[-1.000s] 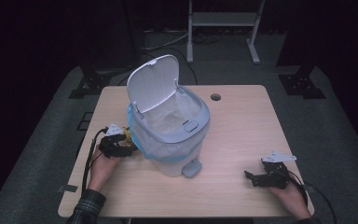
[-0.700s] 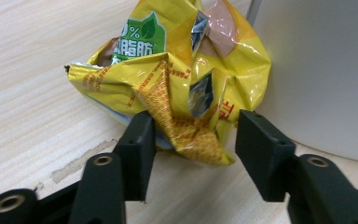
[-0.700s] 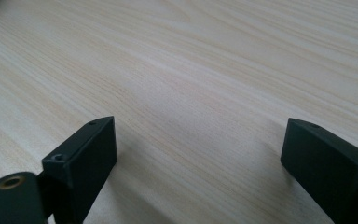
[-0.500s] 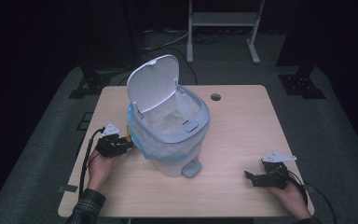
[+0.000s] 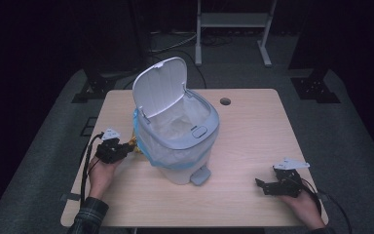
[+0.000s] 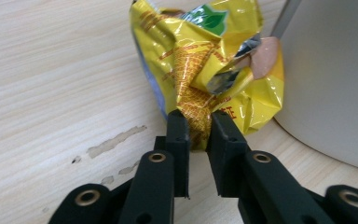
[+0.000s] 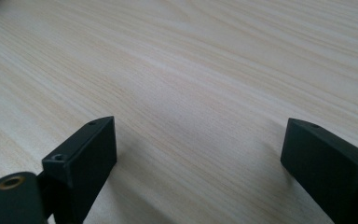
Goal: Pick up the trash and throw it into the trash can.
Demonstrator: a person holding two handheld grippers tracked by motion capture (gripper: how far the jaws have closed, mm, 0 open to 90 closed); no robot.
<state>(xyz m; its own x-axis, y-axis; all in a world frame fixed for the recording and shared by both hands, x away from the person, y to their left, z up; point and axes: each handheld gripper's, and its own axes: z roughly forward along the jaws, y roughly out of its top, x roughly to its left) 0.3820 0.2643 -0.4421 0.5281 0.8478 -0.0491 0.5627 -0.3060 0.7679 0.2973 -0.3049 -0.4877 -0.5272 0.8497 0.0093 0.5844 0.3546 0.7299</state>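
Observation:
A crumpled yellow snack wrapper (image 6: 209, 65) lies on the wooden table against the foot of a white pedal bin (image 5: 180, 131). The bin's lid stands up and a clear liner lines it. My left gripper (image 6: 199, 122) has just been closing, and its jaws now pinch the wrapper's lower edge. From above, that gripper (image 5: 125, 147) sits at the bin's left side with a bit of the wrapper (image 5: 135, 144) showing. My right gripper (image 5: 262, 185) rests near the table's front right with its jaws wide apart over bare wood (image 7: 200, 154).
The table (image 5: 253, 131) has a cable hole (image 5: 225, 101) at the back. The bin's pedal (image 5: 200, 176) sticks out toward the front edge. Cables trail from both grippers. A metal stand (image 5: 233, 24) stands on the dark floor behind.
The left gripper has shifted slightly at the bin's left side. The right hand and gripper have kept still.

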